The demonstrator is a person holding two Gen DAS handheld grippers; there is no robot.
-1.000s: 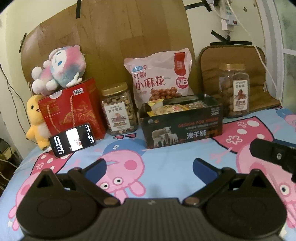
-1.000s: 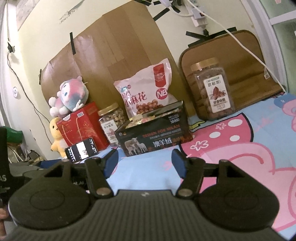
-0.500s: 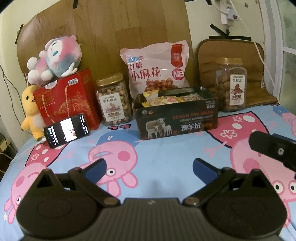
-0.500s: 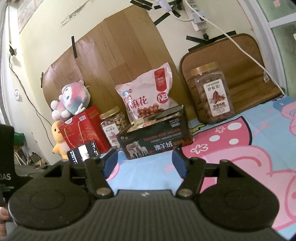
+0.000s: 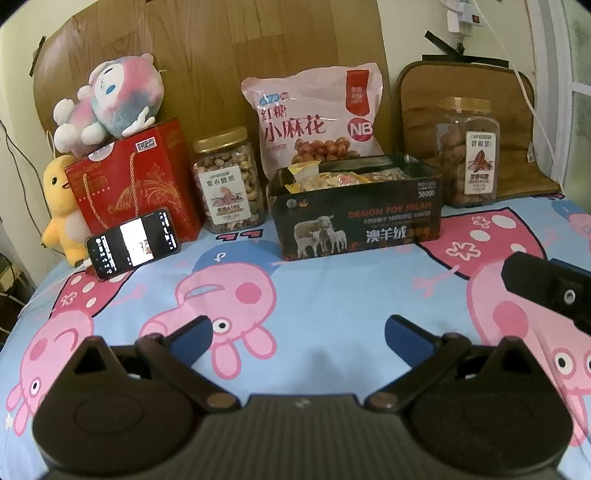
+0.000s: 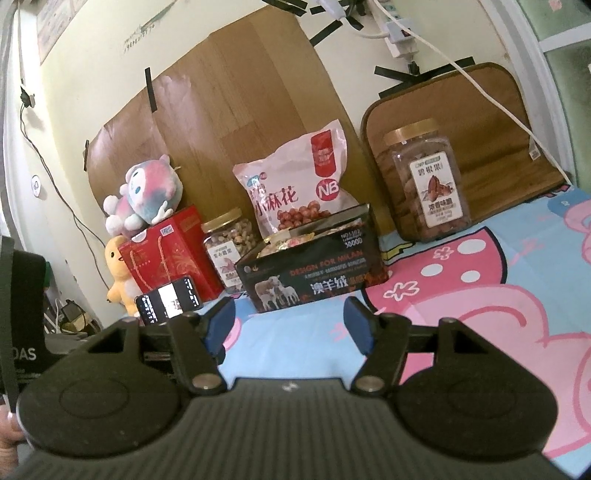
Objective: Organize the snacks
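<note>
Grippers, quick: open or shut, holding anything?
Left gripper: open, holding nothing.
Right gripper: open, holding nothing.

We see a pale yellow wall [image 6: 92, 74] with a wood-grain board [image 5: 221, 66] taped to it, a brown cushion [image 6: 491, 122] leaning beside it, a white power strip [image 6: 397, 35] above, and a cartoon-pig bedsheet [image 5: 332, 288] below.

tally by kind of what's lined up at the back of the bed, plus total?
Clear jars with gold lids: 2, one of mixed nuts, one of pecans
Snack bags: 1, the pink bag
Boxes: 2, the red gift box and the open black box
Plush toys: 2, the pink-blue plush and the yellow duck
Phones: 1
Total: 8
</note>
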